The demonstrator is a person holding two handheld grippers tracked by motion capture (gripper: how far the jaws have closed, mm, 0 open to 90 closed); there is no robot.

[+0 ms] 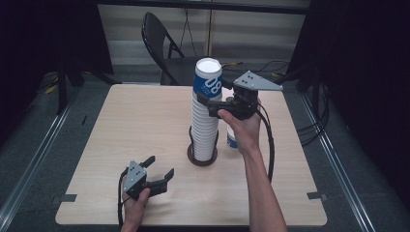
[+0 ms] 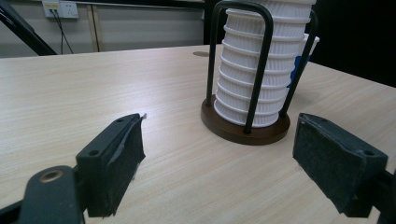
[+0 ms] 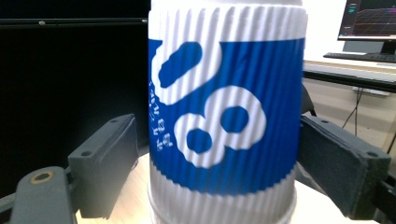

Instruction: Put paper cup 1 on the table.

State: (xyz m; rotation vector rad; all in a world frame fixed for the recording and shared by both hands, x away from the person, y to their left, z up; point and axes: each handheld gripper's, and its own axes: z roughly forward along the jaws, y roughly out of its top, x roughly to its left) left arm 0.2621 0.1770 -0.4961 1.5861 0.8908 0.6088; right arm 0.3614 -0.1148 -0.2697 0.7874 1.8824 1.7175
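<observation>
Blue-banded top cup (image 3: pixel 224 116) sits between my right gripper's (image 1: pixel 207 102) parted jaws, unclamped, for lifting off the stack (image 1: pixel 204 130); left gripper (image 1: pixel 159 170) rests open.

Even overhead light falls on the pale wooden table (image 1: pixel 145 125) in the high view, leaving the surrounding room nearly black and the picture soft and slightly grainy. Shadows under the cup stack (image 1: pixel 205 121) are short and faint. In the left gripper view, the tabletop (image 2: pixel 93 84) carries a mild sheen, the lines bow a little toward the edges, and the near black pads (image 2: pixel 119 158) are soft-focused. In the right gripper view, the blue-and-white cup (image 3: pixel 224 116) sits very close and blurs slightly; a monitor (image 3: pixel 371 21) glows at upper right against a bright, washed-out wall.
</observation>
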